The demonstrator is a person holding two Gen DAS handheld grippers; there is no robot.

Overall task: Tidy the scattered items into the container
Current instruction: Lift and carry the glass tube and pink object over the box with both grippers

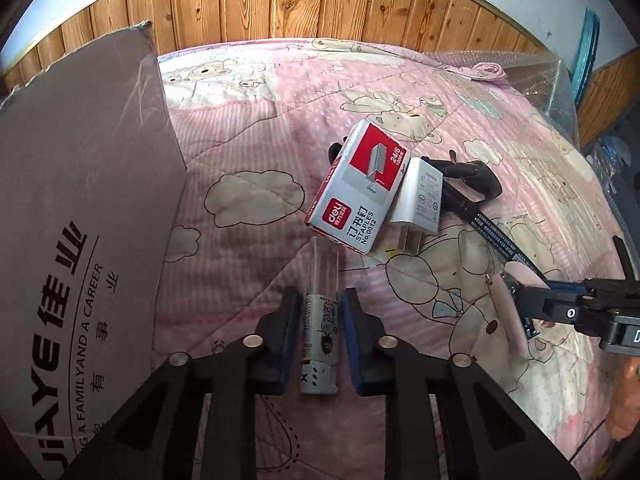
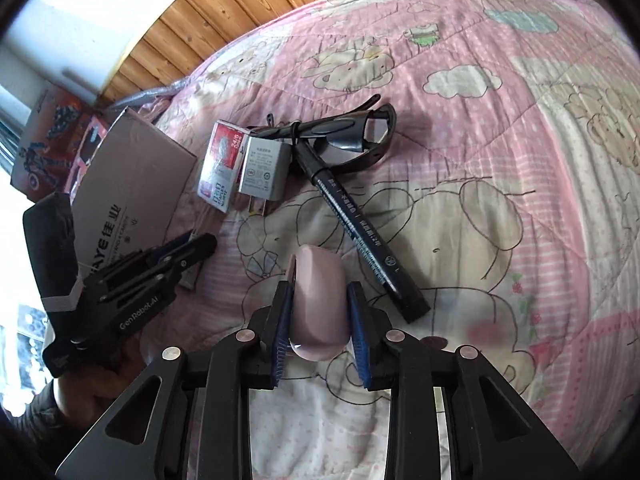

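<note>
Left wrist view, bottom centre: the left gripper [image 1: 320, 328] has its blue-padded fingers [image 1: 354, 336] apart on either side of a small white tube [image 1: 320, 332] with a clear cap, which lies on the pink cartoon quilt [image 1: 248, 128] — a gap shows on both sides. Just beyond the tube lie a red-and-white staples box [image 1: 356, 192] and, touching its right edge, a white plug adapter [image 1: 420, 198]. Behind them rest black sunglasses [image 1: 476, 174], with a black marker [image 1: 492, 232] running toward the right edge. A cardboard box [image 1: 80, 208] fills the left of the frame.

Right wrist view, lower centre: the right gripper [image 2: 320, 320] has its fingers [image 2: 282, 320] pressed against both sides of a pale pink oval case [image 2: 320, 304] — clamped on it, over the quilt.
</note>
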